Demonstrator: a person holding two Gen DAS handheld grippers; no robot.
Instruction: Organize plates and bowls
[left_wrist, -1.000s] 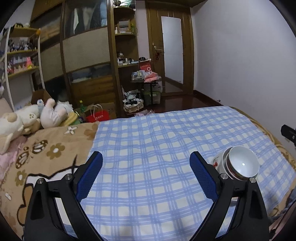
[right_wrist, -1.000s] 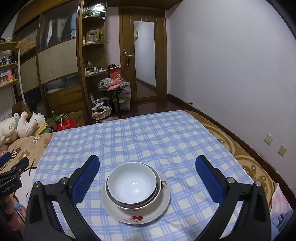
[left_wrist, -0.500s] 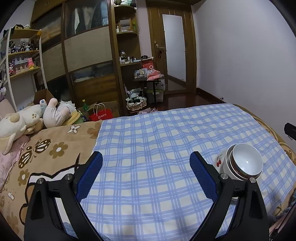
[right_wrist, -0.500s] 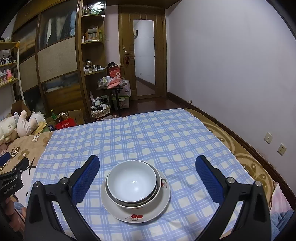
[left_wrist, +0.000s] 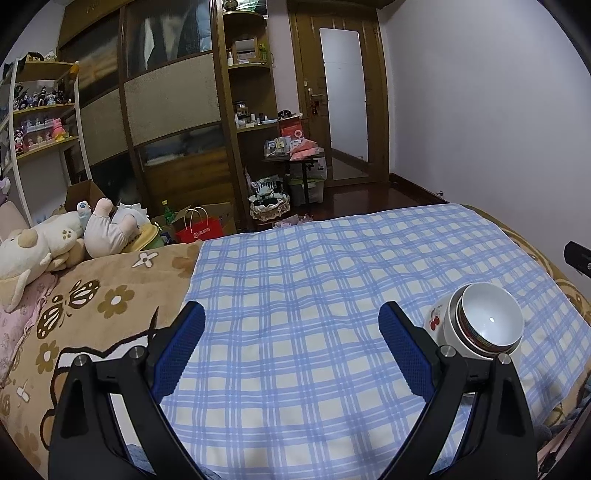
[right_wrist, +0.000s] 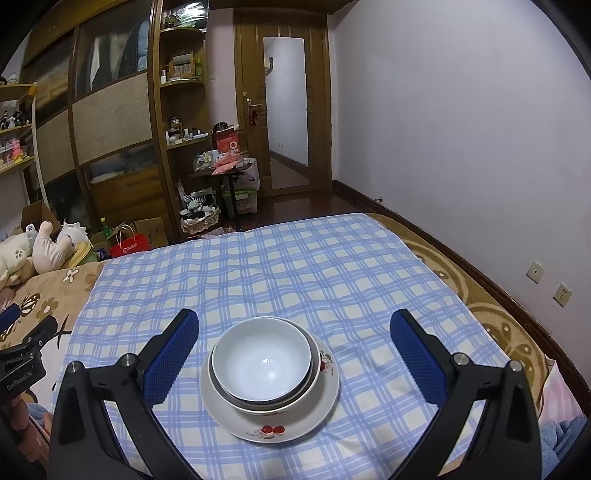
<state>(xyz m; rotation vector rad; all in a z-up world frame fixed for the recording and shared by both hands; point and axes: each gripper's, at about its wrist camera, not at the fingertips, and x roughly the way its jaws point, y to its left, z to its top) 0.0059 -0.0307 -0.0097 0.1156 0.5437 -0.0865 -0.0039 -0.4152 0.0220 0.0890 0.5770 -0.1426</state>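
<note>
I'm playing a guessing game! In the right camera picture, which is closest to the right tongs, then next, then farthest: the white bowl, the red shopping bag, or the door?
1. White bowl: right between the right tongs, stacked on the cherry plate.
2. Red shopping bag: on the floor past the bed, to the left.
3. Door: at the far end of the room.

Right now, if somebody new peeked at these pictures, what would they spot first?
Probably the white bowl nested in a bigger bowl, stacked on a cherry-painted plate, in the middle of the blue checked cloth. The right tongs stand wide open on either side of that stack, touching nothing. Over to the left, stuffed toys lie on a brown flowered blanket, and the left tongs are open over bare cloth.
</note>
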